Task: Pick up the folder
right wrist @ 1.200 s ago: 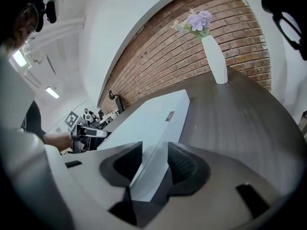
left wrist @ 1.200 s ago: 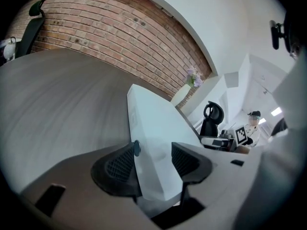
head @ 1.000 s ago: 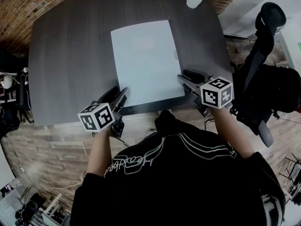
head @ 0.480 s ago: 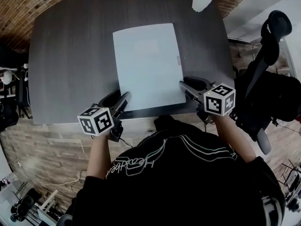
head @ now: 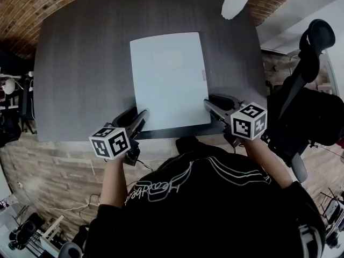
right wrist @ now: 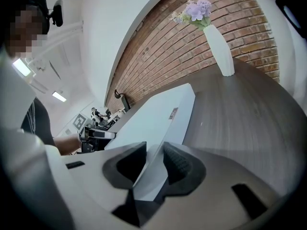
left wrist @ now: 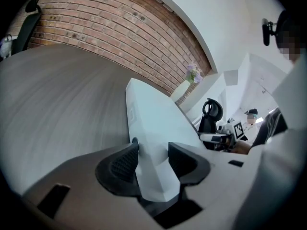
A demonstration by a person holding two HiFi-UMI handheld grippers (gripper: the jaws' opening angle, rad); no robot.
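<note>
A pale blue folder (head: 169,79) lies flat on the dark table (head: 80,63), its near edge close to the table's front edge. My left gripper (head: 138,114) is at the folder's near left corner. In the left gripper view that corner of the folder (left wrist: 153,119) runs between the pads of the left gripper (left wrist: 153,159), which press on it. My right gripper (head: 212,102) is at the near right corner. In the right gripper view the right gripper (right wrist: 154,159) pinches the edge of the folder (right wrist: 158,114) tightly.
A white vase (head: 235,1) with purple flowers stands at the table's far right corner, and shows as the vase (right wrist: 218,47) in the right gripper view. A black office chair (head: 306,106) stands right of the table. A brick wall lies beyond the table.
Both grippers have kept their places at the folder's near corners. The head view has shifted slightly, so the folder sits a little lower in the picture.
</note>
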